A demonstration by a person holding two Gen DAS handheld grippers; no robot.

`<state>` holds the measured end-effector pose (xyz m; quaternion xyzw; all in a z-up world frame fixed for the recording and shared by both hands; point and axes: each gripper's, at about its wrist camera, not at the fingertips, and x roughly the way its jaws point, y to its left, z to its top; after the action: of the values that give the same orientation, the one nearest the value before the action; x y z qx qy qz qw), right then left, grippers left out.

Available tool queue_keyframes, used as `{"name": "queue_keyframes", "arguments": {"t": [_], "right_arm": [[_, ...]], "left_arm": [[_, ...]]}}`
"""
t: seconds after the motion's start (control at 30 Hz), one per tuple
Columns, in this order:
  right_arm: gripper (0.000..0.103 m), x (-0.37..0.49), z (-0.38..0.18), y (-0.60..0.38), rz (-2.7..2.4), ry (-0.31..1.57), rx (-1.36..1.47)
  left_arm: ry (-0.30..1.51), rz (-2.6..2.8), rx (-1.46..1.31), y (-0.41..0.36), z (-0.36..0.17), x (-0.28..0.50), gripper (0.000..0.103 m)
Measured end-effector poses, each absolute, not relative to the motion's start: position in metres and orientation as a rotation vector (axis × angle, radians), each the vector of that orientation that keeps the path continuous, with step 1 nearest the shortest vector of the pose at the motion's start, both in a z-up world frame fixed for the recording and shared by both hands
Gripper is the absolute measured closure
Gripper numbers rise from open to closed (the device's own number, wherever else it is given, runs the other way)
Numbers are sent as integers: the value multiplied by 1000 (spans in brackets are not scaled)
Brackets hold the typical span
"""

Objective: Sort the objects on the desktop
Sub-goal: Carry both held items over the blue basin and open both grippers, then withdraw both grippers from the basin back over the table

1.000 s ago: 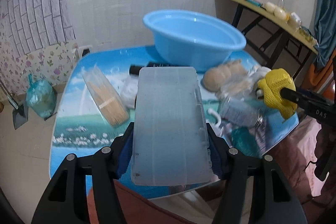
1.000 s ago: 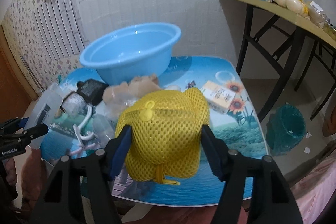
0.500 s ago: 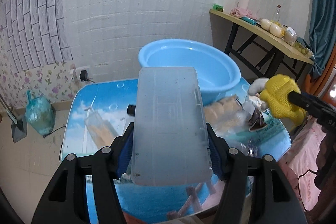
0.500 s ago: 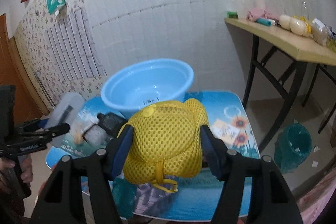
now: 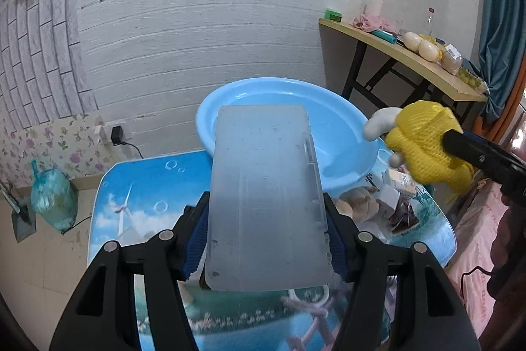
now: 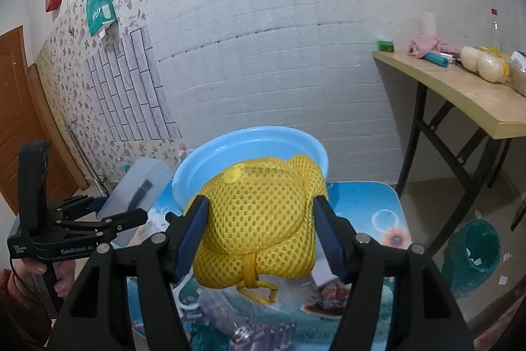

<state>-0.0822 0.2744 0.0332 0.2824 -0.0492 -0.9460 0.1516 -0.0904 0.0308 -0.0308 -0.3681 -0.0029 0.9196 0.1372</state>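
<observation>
Right wrist view, held item: yellow mesh pouch (image 6: 259, 226), pressed between my right gripper (image 6: 259, 239) fingers (image 6: 192, 231), its drawstring loop hanging below. Behind it: light blue basin (image 6: 263, 137) on the picture-printed table (image 6: 371, 206). At left: my left gripper (image 6: 108, 213) clamps a frosted plastic box (image 6: 138, 186), tilted, near the basin's rim. At right: wooden side table (image 6: 466, 94) carrying small clutter; teal bin (image 6: 473, 255) on the floor beneath.
</observation>
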Motion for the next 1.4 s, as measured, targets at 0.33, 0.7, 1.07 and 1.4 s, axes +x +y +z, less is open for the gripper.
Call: {"name": "queue_keyframes", "arguments": {"t": [0.33, 0.7, 1.07, 1.4], "right_arm": [[39, -126, 15, 268, -2681, -140, 861], [38, -158, -6, 262, -2654, -137, 926], [31, -160, -5, 253, -2665, -118, 942], [31, -135, 0, 241, -2633, -79, 940]], "left_arm": [[41, 2602, -1083, 57, -39, -143, 41], [57, 2569, -1107, 66, -50, -168, 41], [54, 2595, -1098, 58, -46, -154, 33], [-6, 2657, -1128, 27, -46, -123, 23]]}}
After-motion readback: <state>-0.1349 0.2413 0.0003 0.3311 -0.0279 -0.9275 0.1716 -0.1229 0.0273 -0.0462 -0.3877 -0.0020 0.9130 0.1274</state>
